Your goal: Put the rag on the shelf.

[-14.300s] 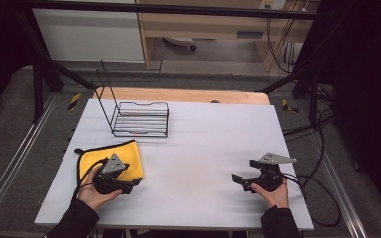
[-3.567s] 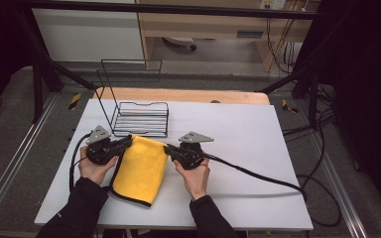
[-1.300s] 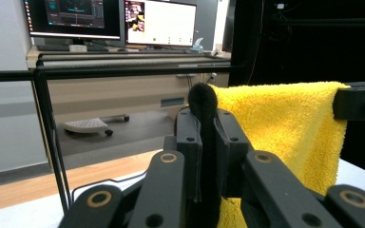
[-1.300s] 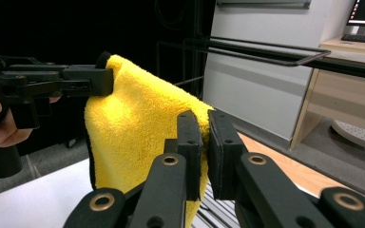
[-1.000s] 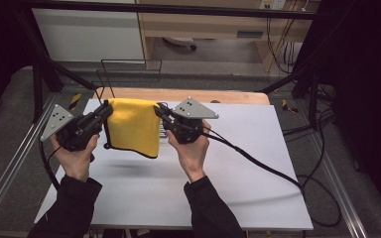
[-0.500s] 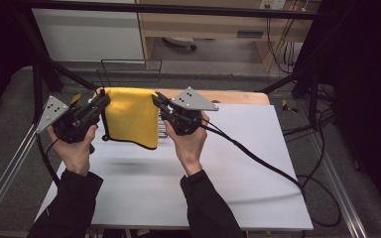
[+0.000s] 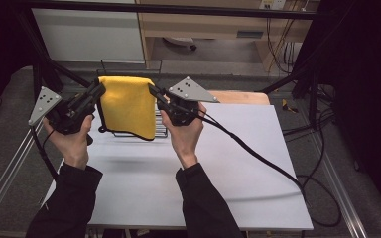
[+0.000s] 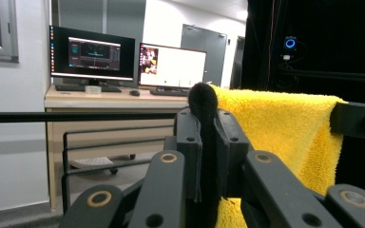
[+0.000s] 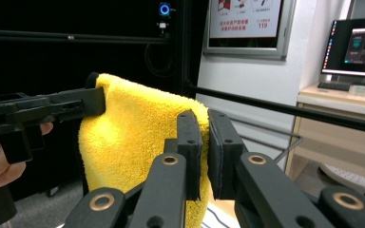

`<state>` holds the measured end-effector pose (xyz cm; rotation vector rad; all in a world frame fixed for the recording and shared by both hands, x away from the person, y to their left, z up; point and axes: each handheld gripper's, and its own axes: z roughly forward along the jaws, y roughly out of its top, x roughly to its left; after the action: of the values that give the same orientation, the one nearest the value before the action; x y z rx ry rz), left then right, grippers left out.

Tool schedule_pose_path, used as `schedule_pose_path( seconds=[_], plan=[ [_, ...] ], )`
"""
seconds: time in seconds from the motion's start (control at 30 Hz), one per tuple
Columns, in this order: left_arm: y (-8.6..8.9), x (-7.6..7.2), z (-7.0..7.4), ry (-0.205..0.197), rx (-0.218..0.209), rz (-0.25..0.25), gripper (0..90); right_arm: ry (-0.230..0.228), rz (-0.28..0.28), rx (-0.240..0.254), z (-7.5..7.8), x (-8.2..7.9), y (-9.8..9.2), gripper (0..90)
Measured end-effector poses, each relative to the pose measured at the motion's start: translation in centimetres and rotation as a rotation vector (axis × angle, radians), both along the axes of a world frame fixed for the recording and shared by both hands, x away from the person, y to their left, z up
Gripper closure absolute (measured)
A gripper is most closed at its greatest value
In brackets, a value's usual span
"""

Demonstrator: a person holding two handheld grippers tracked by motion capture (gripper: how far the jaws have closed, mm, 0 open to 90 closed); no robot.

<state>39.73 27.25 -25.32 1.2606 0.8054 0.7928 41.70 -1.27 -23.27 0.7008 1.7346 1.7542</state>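
Left gripper (image 7: 98, 89): jaws pinched tight on one top corner of the yellow towel (image 7: 128, 105) | Right gripper (image 7: 154, 92): jaws clamped on the opposite top corner | Towel: held stretched between both grippers, hung in the air above the wire rack (image 7: 130, 64) near the far left corner of the white table (image 7: 238, 163).

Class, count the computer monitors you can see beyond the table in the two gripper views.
2 in the left gripper view: one dark, one bright, side by side on a desk. The right gripper view shows a monitor too, possibly the same one.
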Motion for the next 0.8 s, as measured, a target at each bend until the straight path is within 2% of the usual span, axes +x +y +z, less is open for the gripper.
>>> schedule_pose_path(
  seconds=[0.1,0.37,0.8],
  plan=[
    [0.1,0.1,0.7,-0.004,0.006,0.008,81.9,-0.010,-0.001,0.001,0.4,0.2,0.2,84.9],
    [0.2,0.3,3.1,-0.045,0.025,0.025,81.9,-0.037,-0.003,0.030,2.2,0.8,0.5,84.8],
    [0.2,1.0,6.1,-0.092,0.021,0.043,81.8,-0.077,-0.018,0.057,5.1,1.7,1.0,84.8]
  ],
)
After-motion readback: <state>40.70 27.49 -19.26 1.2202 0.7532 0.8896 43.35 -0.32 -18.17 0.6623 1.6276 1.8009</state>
